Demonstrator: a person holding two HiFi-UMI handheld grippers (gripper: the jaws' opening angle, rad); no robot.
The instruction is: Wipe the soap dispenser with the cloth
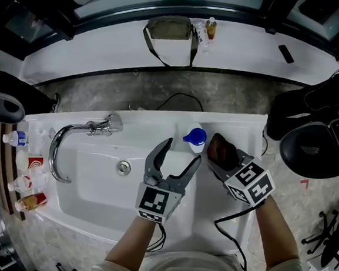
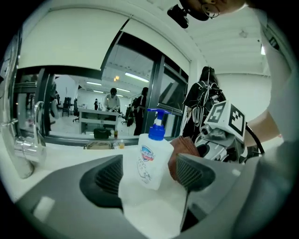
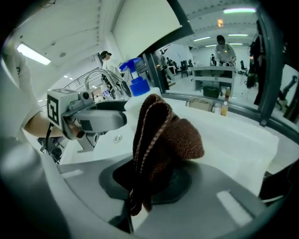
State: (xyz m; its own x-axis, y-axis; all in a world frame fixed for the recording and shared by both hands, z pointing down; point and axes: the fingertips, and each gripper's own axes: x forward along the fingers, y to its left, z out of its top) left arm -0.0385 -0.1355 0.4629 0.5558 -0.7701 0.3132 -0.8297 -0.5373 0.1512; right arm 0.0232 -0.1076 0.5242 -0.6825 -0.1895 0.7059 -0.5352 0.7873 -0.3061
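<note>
We've got the white sink [image 1: 93, 202] below us. Our left gripper [image 1: 183, 150] hovers over it, fingers spread wide. The soap dispenser [image 1: 194, 139] stands upright on the sink's rim just beyond their tips, untouched. Our right gripper [image 1: 225, 161], just beside the bottle, has its fingers pinching the brown cloth [image 1: 218, 147].

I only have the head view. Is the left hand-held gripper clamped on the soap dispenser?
Observer: No. Its own view shows the left hand-held gripper with its jaws apart. The soap dispenser stands upright in the gap ahead, unclamped.
Operator: Is the right one really holding the cloth?
Observer: Yes. Its own view shows the right hand-held gripper shut on the brown cloth, which sticks up folded from the jaws.
</note>
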